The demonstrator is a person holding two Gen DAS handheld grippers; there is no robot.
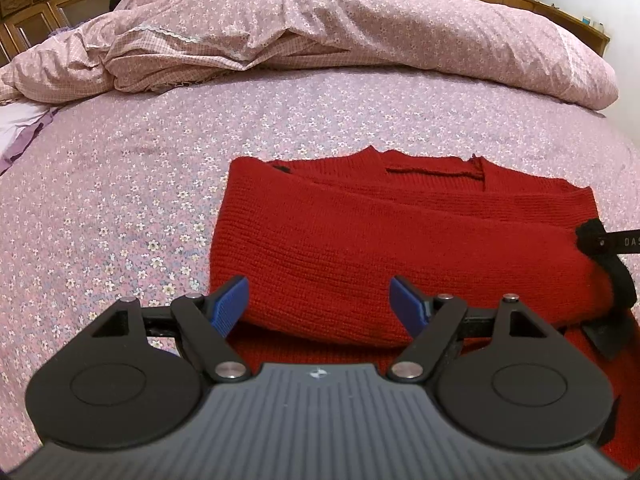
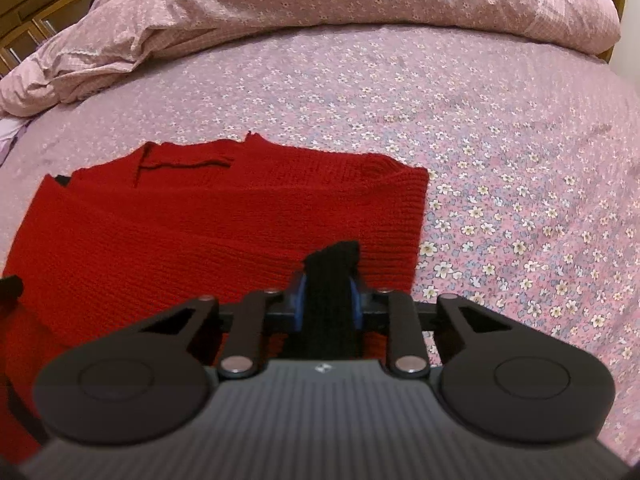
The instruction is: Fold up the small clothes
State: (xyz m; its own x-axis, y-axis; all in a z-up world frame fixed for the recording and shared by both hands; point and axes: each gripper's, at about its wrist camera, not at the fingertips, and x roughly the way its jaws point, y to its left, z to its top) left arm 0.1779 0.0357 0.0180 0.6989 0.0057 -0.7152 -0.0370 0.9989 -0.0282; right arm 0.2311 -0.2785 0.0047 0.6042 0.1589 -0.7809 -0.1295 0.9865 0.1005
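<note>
A red knitted sweater lies partly folded on the floral bed sheet, neckline toward the far side. It also shows in the right wrist view. My left gripper is open, its blue pads spread over the sweater's near folded edge, holding nothing. My right gripper is shut on the sweater's black cuff, which sticks up between the blue pads over the sweater's right part. The right gripper with the black trim shows at the right edge of the left wrist view.
A crumpled pink floral duvet is piled across the far side of the bed. Wooden furniture stands behind it at the left. Bare sheet lies right of the sweater. A white and purple cloth lies at the left edge.
</note>
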